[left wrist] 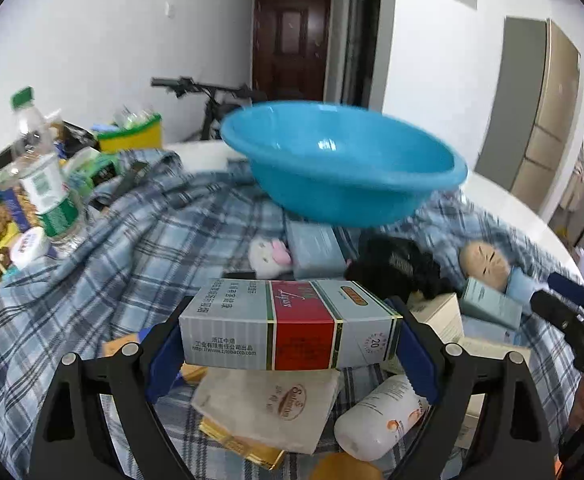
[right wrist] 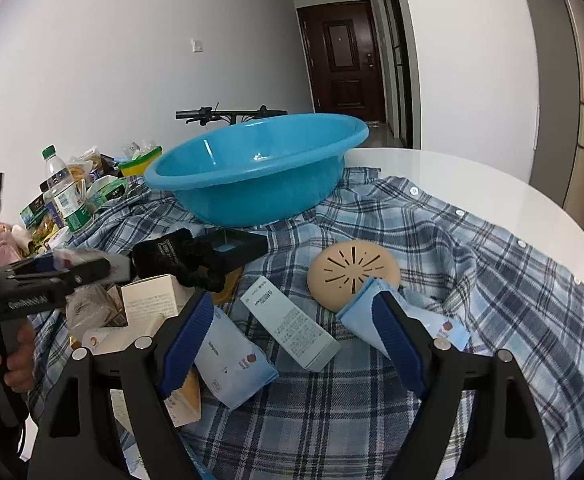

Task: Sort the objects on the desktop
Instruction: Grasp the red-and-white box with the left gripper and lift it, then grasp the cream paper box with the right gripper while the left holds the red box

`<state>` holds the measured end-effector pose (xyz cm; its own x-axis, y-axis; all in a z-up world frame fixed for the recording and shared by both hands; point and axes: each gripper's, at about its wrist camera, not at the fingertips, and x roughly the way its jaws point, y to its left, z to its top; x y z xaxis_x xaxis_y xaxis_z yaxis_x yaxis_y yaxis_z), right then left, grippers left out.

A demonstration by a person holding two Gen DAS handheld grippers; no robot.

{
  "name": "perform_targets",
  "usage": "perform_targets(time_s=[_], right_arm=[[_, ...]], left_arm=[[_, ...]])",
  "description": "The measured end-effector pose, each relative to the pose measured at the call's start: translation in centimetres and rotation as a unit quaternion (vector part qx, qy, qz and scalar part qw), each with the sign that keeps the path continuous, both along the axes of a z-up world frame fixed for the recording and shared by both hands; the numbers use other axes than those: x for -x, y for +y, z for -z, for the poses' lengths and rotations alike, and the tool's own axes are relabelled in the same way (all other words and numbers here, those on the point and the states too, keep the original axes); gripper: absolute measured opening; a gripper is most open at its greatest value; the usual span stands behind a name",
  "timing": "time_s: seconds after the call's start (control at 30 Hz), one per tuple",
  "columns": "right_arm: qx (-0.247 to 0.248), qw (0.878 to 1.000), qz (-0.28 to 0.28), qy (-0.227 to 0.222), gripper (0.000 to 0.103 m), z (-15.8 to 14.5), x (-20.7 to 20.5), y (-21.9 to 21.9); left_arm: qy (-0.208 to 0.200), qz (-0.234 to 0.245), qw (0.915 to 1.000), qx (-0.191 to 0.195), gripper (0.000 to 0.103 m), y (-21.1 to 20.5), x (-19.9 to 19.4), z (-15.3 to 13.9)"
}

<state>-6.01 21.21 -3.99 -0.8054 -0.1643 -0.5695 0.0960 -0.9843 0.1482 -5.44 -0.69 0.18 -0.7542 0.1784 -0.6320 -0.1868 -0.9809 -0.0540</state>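
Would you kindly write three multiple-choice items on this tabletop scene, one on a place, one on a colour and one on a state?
1. Where does the basin stand?
A. on the plaid shirt
B. on the floor
C. on a chair

2. What colour is the cap of the water bottle?
A. red
B. green
C. black

3. What is the left gripper doing?
A. hanging with nothing between its fingers
B. holding a carton by its two ends
C. pressing on the basin

Answers: 1 A, the basin sits on the checked cloth spread over the white table. 2 B, the cap shows green in both views. 3 B, the blue pads press on the carton's short ends.
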Motion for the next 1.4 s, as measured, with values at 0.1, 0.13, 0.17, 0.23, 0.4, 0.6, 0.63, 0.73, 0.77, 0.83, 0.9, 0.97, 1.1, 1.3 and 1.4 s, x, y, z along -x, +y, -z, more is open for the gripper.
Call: perform_targets(time_s=[0.1, 0.13, 0.17, 0.23, 0.4, 0.6, 0.63, 0.73, 0.77, 0.83, 0.9, 0.97, 1.1, 1.3, 1.4], right_arm=[[-0.007, 1.000, -0.004, -0.006, 0.082, 0.0, 0.1, -0.1], [-0.007, 1.000, -0.004, -0.008, 0.082, 0.1, 0.1, -0.1], [-0.006, 1.000, -0.004, -0.010, 0.082, 0.2, 0.2, -0.1], [-0.011, 1.000, -0.005, -0.013, 0.082, 0.3, 0.1, -0.2], [-0.020, 0.999, -0.030, -0.015, 0.082, 0.1, 0.0, -1.3], [0.004, 0.995, -0.100, -0.021, 0.082, -0.6, -1.6, -3.4], [0.010, 0.992, -0.121, -0.021, 0.082, -0.6, -2.1, -3.9], [0.006, 0.987, -0.157, -0.012, 0.091, -0.4, -3.4, -5.4], [0.001, 0.986, -0.166, -0.010, 0.093, -0.3, -3.6, -5.9], [-0.009, 0.984, -0.176, -0.013, 0.094, 0.0, -3.6, -6.8], [-0.016, 0.983, -0.179, -0.022, 0.095, 0.5, -3.3, -7.3], [-0.023, 0.984, -0.173, -0.032, 0.096, 1.0, -2.9, -7.6], [-0.028, 0.986, -0.160, -0.041, 0.095, 1.8, -2.1, -7.8], [-0.026, 0.985, -0.163, -0.048, 0.096, 2.3, -1.5, -8.2], [-0.026, 0.985, -0.162, -0.048, 0.091, 2.6, -1.4, -8.3]], left_arm=[[0.024, -0.012, 0.9996, -0.012, 0.092, -0.7, -0.8, -0.7], [0.028, -0.015, 0.9994, -0.015, 0.092, -0.9, -1.1, -0.9], [0.035, -0.020, 0.9990, -0.018, 0.092, -1.2, -1.4, -1.0], [0.043, -0.026, 0.9986, -0.017, 0.092, -1.4, -1.8, -1.1], [0.033, -0.023, 0.9990, -0.019, 0.092, -1.6, -2.0, -0.5], [0.026, -0.018, 0.9994, -0.016, 0.092, -1.3, -2.3, -0.2], [0.026, -0.018, 0.9994, -0.016, 0.092, -1.3, -2.4, -0.2], [0.027, -0.016, 0.9993, -0.018, 0.092, -1.2, -2.6, -0.3], [0.028, -0.015, 0.9993, -0.017, 0.092, -1.2, -2.7, -0.3], [0.032, -0.014, 0.9993, -0.016, 0.092, -1.1, -3.1, -0.5], [0.035, -0.015, 0.9992, -0.013, 0.092, -1.1, -3.4, -0.8], [0.038, -0.016, 0.9991, -0.010, 0.092, -1.2, -3.6, -0.9], [0.036, -0.017, 0.9991, -0.011, 0.092, -1.3, -3.6, -1.0], [0.024, -0.011, 0.9996, -0.014, 0.092, -1.1, -3.5, -0.5], [0.025, -0.009, 0.9996, -0.012, 0.092, -0.9, -3.6, -0.4]])
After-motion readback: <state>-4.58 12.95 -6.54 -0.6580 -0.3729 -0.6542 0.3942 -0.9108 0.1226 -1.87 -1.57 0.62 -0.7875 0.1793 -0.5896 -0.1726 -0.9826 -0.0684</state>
